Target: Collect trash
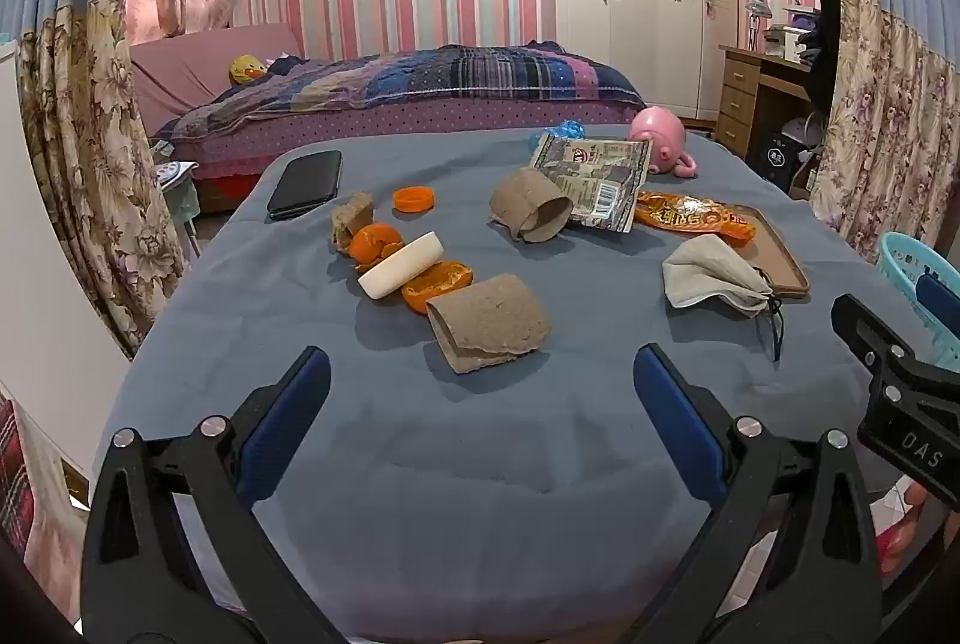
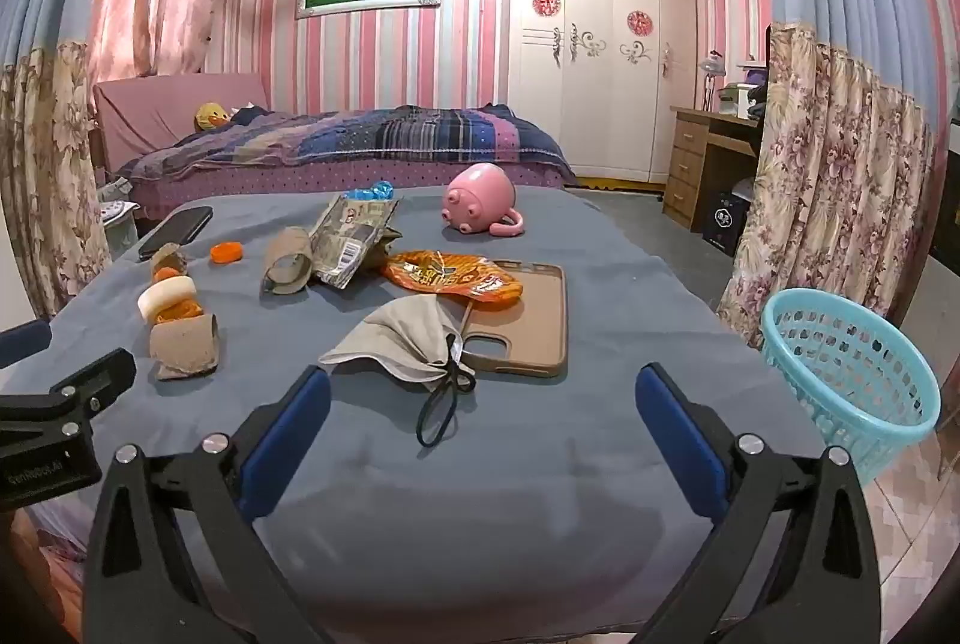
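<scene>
Two grippers hang over the near edge of the blue-grey cloth (image 1: 480, 464), both spread wide with nothing between the pads, and each has trash straight ahead of it. My left gripper (image 1: 480, 392) faces the flattened cardboard tube (image 1: 489, 323), which lies just beyond its fingertips with its long axis running across my line of reach, so I judge that the jaws would have to turn or take it by the short side. My right gripper (image 2: 483, 404) points at the crumpled grey face mask (image 2: 402, 338), which is the nearer piece for that hand; its black ear loop (image 2: 441, 410) trails toward me between the fingers. The mask overlaps the corner of a brown phone case (image 2: 522, 320), which I would not count as trash and must not drag along. Behind the tube sit orange peel (image 1: 435, 281), a white soap bar (image 1: 401, 264), another cardboard roll (image 1: 531, 212), a printed wrapper (image 1: 591, 173) and an orange snack bag (image 1: 690, 218). Further back lie a black phone (image 1: 306, 182) and a pink pig mug (image 2: 480, 203). A turquoise basket (image 2: 852, 380) stands off the table's right side, nearest my right hand.
</scene>
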`<state>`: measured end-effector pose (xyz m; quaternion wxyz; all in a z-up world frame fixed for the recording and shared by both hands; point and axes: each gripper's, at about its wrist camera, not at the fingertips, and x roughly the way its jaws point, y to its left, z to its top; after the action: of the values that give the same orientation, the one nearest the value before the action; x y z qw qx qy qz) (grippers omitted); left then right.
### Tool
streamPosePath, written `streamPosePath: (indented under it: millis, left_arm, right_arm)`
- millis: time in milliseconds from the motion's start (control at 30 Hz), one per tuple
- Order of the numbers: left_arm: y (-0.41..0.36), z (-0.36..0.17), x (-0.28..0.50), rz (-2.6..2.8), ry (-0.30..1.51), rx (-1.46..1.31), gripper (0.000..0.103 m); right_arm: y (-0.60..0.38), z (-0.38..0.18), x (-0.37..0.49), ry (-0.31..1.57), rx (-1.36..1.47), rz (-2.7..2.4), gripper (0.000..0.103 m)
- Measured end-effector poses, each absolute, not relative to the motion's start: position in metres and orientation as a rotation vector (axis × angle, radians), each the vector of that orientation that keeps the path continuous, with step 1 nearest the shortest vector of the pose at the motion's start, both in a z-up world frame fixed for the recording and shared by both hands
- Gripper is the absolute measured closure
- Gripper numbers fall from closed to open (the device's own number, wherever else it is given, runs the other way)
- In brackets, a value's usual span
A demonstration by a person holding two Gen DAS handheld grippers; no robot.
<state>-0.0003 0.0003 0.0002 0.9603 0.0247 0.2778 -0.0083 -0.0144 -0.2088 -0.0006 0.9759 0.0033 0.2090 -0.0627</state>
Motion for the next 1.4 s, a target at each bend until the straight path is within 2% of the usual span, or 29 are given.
streamPosePath:
  millis: [1400]
  left_arm:
    - [0.003,0.007,0.000,-0.017,0.549,0.026,0.005]
  right_arm:
    - [-0.210,0.003,-0.018,0.417,-0.031,-0.149,0.004]
